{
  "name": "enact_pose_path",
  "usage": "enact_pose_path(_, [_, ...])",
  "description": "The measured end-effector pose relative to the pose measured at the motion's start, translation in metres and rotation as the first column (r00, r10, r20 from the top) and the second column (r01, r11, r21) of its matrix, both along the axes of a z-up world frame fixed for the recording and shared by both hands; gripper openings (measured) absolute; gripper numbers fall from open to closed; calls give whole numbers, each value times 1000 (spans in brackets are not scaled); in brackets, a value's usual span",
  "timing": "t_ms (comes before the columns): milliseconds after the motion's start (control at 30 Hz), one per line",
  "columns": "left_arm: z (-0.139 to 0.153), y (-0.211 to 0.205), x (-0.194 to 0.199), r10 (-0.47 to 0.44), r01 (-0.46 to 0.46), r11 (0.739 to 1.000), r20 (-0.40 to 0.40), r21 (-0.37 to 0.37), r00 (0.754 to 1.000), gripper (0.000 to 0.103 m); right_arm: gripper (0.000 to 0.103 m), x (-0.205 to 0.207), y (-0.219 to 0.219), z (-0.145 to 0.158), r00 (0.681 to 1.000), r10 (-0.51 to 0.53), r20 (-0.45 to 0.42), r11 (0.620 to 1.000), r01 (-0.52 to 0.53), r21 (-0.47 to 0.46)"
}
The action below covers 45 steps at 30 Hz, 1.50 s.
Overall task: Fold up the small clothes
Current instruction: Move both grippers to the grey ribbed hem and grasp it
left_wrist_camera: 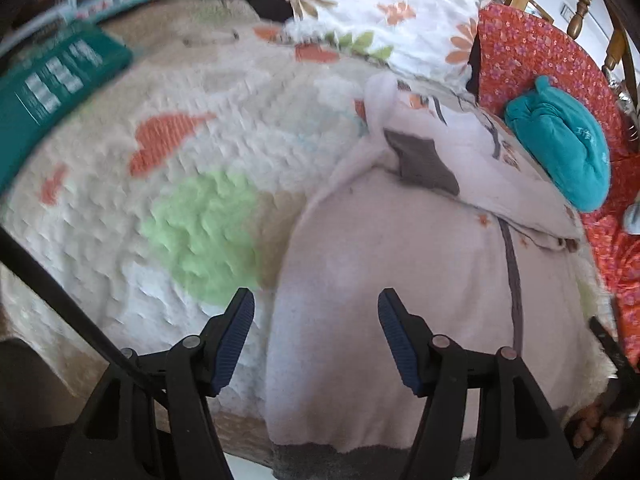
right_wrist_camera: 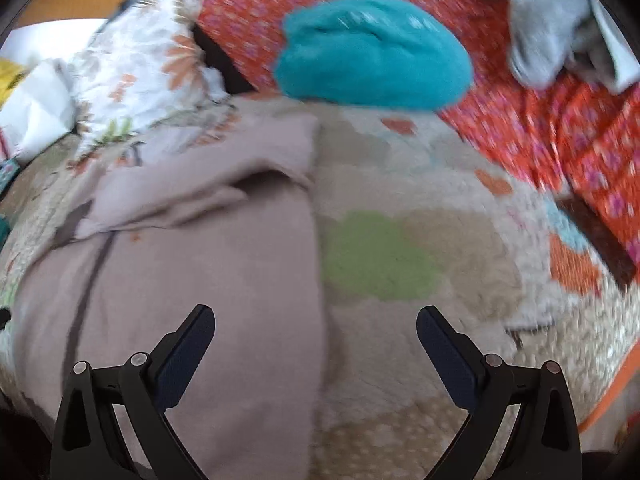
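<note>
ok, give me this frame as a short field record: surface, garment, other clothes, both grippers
surface: fluffy cream blanket with orange and green patches
garment: pale beige fleece top with dark grey trim, lying flat on the blanket, upper part folded over
other clothes: rolled teal fleece item on the red floral cloth; grey garment beyond it
left gripper: open, nothing between the pads, over the beige top
right gripper: open, nothing held, over the top's edge
</note>
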<state>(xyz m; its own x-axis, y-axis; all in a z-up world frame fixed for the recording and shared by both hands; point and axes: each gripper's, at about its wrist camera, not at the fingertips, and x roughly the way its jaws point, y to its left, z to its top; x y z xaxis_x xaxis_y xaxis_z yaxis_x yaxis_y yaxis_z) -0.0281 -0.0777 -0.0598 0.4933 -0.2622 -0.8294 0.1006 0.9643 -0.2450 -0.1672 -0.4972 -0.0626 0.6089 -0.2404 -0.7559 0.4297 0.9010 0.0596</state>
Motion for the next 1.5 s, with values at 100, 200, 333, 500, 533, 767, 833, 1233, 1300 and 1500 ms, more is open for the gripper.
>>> enact_pose_path(100, [-15, -6, 1, -61, 56, 996, -72, -72, 996, 68, 103, -2, -23, -19, 999, -17, -41, 979, 25, 203])
enact_pose_path(200, [-13, -9, -4, -88, 83, 993, -63, -80, 994, 70, 103, -13, -39, -24, 999, -32, 10, 930, 26, 367])
enact_pose_path(333, [-15, -6, -7, -123, 104, 977, -92, -187, 988, 40, 103, -26, -52, -30, 995, -29, 94, 820, -30, 572])
enact_pose_path(500, [-20, 4, -16, -106, 70, 966, -133, -248, 985, 26, 103, -38, -48, -31, 991, -10, 131, 753, -79, 653])
enact_pose_path(533, [-22, 6, -16, -102, 63, 963, -140, -263, 985, 26, 103, -42, -48, -31, 990, -5, 139, 739, -90, 667])
enact_pose_path(767, [-31, 16, -35, -87, 32, 956, -176, -292, 981, 33, 103, -54, -35, -44, 986, 72, 152, 630, -164, 760])
enact_pose_path(833, [-35, 15, -43, -91, 32, 956, -190, -292, 978, 36, 103, -55, -25, -41, 984, 112, 140, 649, -179, 739])
enact_pose_path(1233, [-65, 13, -81, -99, 22, 965, -284, -260, 954, 39, 102, -57, 24, -46, 951, 303, 65, 678, -263, 687])
enact_pose_path(1300, [-70, 12, -84, -103, 22, 965, -302, -261, 948, 39, 102, -58, 29, -48, 945, 322, 52, 675, -268, 688])
enact_pose_path(1500, [-75, 10, -92, -100, 18, 968, -316, -250, 943, 39, 92, -61, 44, -61, 926, 378, -16, 670, -261, 695])
